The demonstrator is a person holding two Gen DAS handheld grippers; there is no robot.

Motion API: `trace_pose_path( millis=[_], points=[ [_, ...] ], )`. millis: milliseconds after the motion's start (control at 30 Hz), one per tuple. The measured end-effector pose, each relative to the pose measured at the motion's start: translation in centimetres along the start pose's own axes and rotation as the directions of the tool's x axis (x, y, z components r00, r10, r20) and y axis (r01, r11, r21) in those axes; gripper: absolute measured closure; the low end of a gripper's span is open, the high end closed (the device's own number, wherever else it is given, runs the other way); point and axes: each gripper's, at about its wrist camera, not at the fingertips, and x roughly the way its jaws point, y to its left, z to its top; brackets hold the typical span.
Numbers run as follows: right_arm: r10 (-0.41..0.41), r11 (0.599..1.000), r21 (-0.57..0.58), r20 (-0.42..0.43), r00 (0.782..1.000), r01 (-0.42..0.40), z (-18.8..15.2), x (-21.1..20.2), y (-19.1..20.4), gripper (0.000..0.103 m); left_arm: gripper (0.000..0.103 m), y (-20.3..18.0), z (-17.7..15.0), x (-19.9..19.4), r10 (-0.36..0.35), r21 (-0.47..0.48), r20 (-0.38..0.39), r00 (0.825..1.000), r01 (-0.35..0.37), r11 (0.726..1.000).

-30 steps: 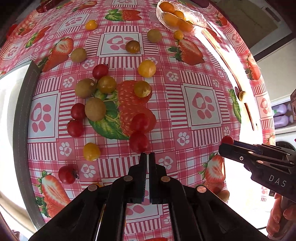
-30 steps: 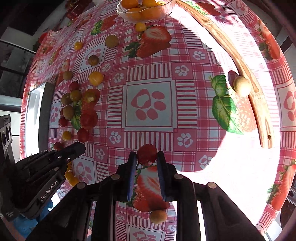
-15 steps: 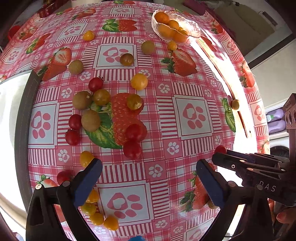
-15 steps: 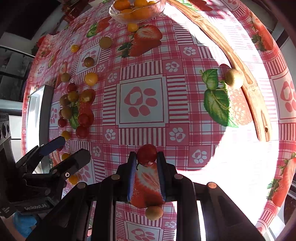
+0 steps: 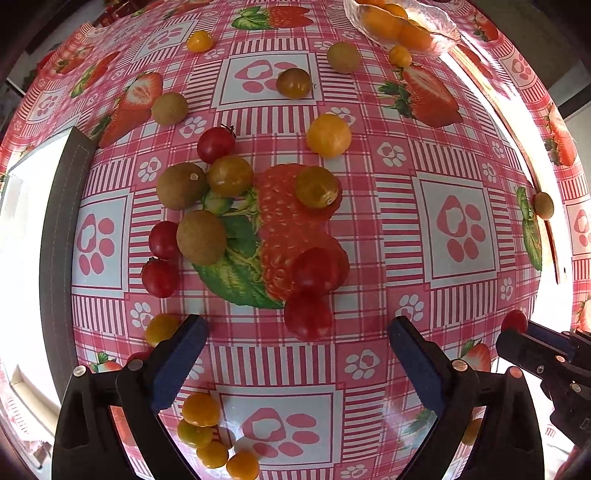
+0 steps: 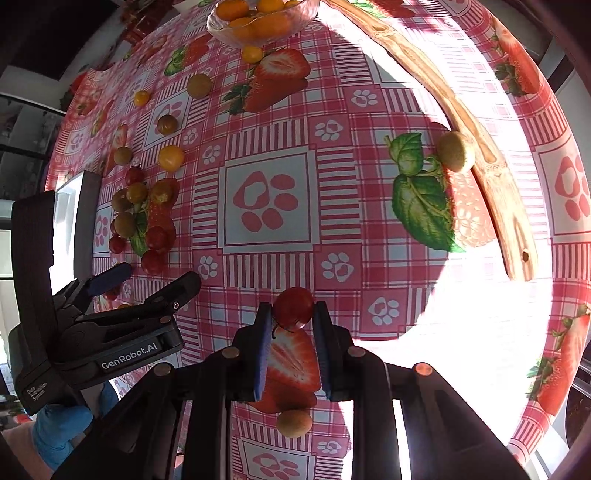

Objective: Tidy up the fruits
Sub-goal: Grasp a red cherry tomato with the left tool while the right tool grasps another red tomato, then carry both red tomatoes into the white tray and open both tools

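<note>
Seen from above: pink checked oilcloth table [image 5: 424, 140] printed with strawberries and paw marks, strewn with small round fruits. Left gripper [image 5: 297, 339], fingers spread wide and now closing, hanging over a loose red cherry tomato [image 5: 308, 319], pads not touching it. Right gripper [image 6: 292, 325] pinching another red cherry tomato [image 6: 293, 308] above the cloth. At the far edge, clear glass bowl [image 6: 221, 27] holding orange fruits.
</note>
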Motion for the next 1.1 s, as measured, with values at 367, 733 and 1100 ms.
trace_pose_path(
  millis=[367,733,1100],
  points=[
    [0.011,1.000,-0.020,0.005,1.000,-0.011,-0.2,-0.1,0.6,0.077,0.081,1.3,1.0,-2.4,-0.074,0.045,0.045,0.996,0.072,0.996],
    [0.035,0.996,-0.086,0.010,0.999,-0.034,0.7,-1.5,2.7,0.077,0.081,5.5,-0.5,-7.3,-0.103,-0.008,0.123,0.987,0.105,0.994],
    [0.084,0.951,-0.296,-0.025,0.996,-0.088,1.8,-2.1,14.1,0.077,0.081,15.5,-3.4,-10.5,-0.030,-0.182,0.167,0.986,0.060,0.981]
  ],
)
